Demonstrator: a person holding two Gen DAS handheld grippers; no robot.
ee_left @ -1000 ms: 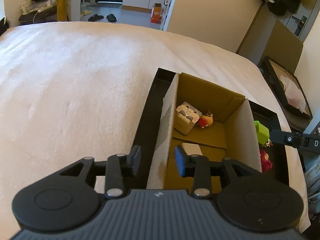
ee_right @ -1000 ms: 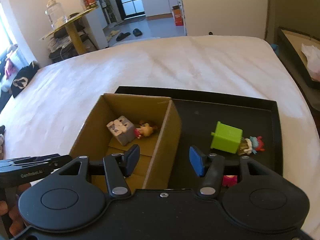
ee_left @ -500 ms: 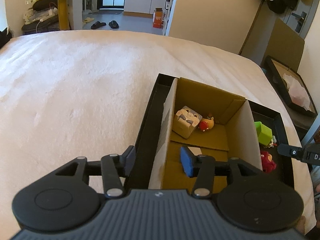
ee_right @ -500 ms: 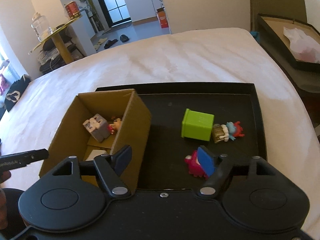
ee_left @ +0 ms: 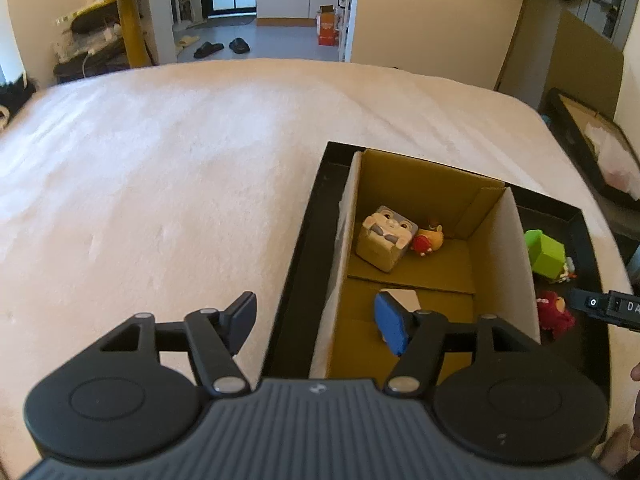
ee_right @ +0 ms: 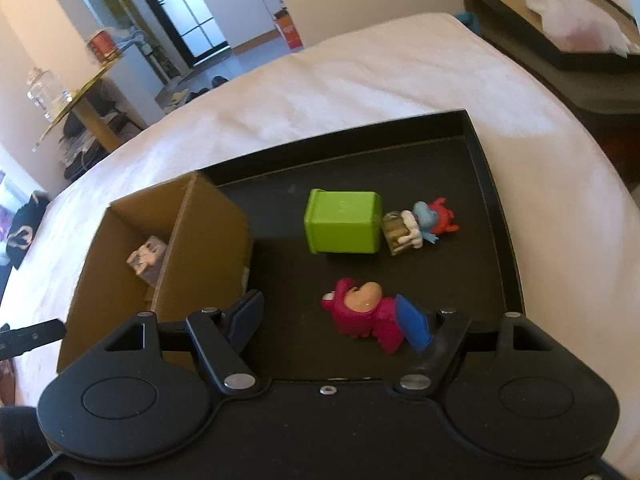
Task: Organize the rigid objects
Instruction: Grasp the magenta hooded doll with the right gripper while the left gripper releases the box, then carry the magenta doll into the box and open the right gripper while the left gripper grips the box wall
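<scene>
Square green cube [ee_right: 343, 222]; matte black tray [ee_right: 498, 216]

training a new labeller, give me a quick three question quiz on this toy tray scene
1. True or false: the green cube sits inside the cardboard box.
2. Which toy lies nearest the right gripper? A) pink figure B) blue-and-red figure C) grey cube toy
3. Fill in: the cardboard box stands in a black ____.

Key
1. False; it is out on the tray.
2. A
3. tray
</scene>
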